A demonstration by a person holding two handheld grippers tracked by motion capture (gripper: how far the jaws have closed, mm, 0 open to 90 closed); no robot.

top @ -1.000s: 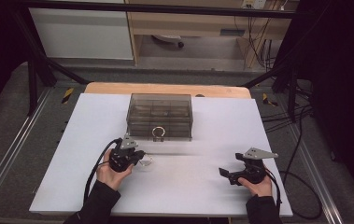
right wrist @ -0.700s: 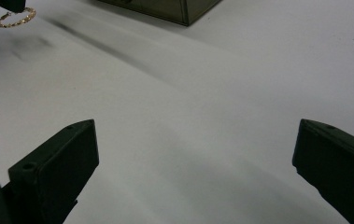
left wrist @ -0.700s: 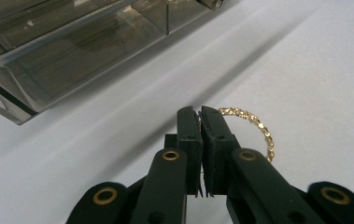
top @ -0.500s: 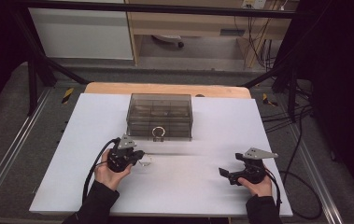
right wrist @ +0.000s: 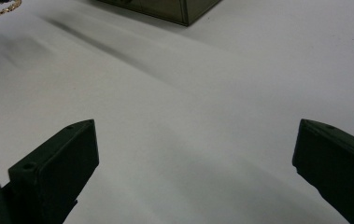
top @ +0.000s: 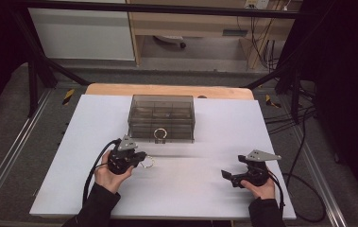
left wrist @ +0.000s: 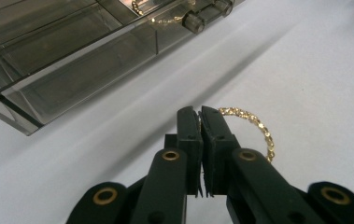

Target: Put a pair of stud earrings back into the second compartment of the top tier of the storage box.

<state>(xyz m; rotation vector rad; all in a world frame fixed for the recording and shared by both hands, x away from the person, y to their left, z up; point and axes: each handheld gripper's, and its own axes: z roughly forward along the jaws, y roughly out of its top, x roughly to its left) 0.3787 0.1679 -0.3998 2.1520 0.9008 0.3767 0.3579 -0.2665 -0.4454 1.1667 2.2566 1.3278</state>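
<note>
My left tool [left wrist: 199,114] is clamped on a gold bracelet [left wrist: 251,126] — the jaws are pressed together with the chain pinched between the pads, and the rest of the loop curves out to the right of them in the left gripper view. In the high view the left tool [top: 139,158] sits on the near-left part of the white table [top: 280,127], with the bracelet [top: 147,163] at its tip, just above or on the table surface; I cannot tell which.

Just beyond the left tool stands a smoke-grey clear organiser box [top: 161,118] with divided compartments. A second gold ring-shaped piece [top: 160,134] lies at its front edge, and in the left gripper view a gold chain [left wrist: 165,19] shows near the box's hinge knobs.

My right tool [top: 228,176] rests near the right front of the table, well apart from the box — its jaws stand wide apart with nothing between them, bare table ahead
</note>
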